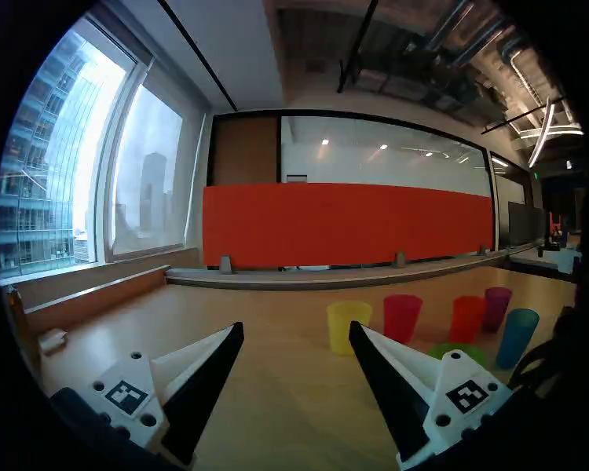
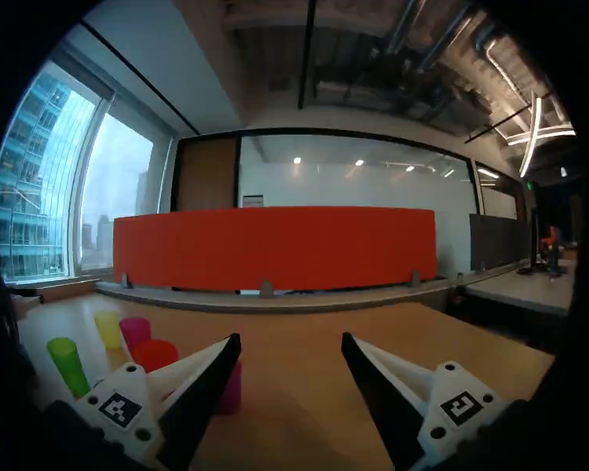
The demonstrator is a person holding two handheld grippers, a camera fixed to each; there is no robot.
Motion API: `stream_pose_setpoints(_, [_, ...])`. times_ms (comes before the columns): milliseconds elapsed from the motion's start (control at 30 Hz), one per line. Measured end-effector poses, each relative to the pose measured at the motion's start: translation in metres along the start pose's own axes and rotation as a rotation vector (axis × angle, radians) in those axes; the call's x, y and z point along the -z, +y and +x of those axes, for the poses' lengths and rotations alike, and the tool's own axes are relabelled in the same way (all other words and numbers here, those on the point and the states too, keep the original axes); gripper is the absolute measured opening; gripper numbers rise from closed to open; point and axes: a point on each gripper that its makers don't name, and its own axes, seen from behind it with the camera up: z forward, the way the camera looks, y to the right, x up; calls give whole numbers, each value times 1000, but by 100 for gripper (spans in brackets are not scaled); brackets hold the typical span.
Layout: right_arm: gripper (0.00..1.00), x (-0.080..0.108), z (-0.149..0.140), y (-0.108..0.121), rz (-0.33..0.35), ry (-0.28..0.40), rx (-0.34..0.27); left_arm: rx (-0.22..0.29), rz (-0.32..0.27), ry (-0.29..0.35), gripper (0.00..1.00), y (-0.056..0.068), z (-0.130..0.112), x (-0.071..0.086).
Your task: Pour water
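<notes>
In the left gripper view, several plastic cups stand upright on the wooden table (image 1: 279, 392): yellow (image 1: 348, 326), crimson (image 1: 402, 316), orange-red (image 1: 467, 318), purple (image 1: 497, 306) and blue (image 1: 518, 337). A green cup (image 1: 455, 352) is partly hidden behind the right finger. My left gripper (image 1: 294, 330) is open with nothing between its fingers, short of the yellow cup. In the right gripper view, green (image 2: 68, 365), yellow (image 2: 107, 328), pink (image 2: 135, 331) and red (image 2: 155, 355) cups stand at the left. A magenta cup (image 2: 230, 388) peeks out behind the left finger. My right gripper (image 2: 289, 341) is open with nothing in it.
An orange divider panel (image 1: 345, 224) runs along the table's far edge. Large windows (image 1: 67, 188) are at the left. Another desk (image 2: 522, 286) stands to the right, past the table's edge. A small white object (image 1: 51, 340) lies by the left ledge.
</notes>
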Motion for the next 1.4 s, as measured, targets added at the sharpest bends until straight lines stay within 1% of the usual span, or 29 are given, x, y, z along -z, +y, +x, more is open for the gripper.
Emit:
stream_pose_setpoints(200, [99,0,-9,7,-16,-13,7,1,0,0,100,0,0,0])
stream_pose_setpoints(400, [99,-2,-16,9,-21,-23,-2,1,0,0,100,1,0,0])
stream_pose_setpoints(900, [99,-10,-24,12,-22,-40,4,1,0,0,100,1,-1,2])
stream_pose_setpoints(1400, [99,-3,-22,12,-16,-30,15,1,0,0,100,2,-1,0])
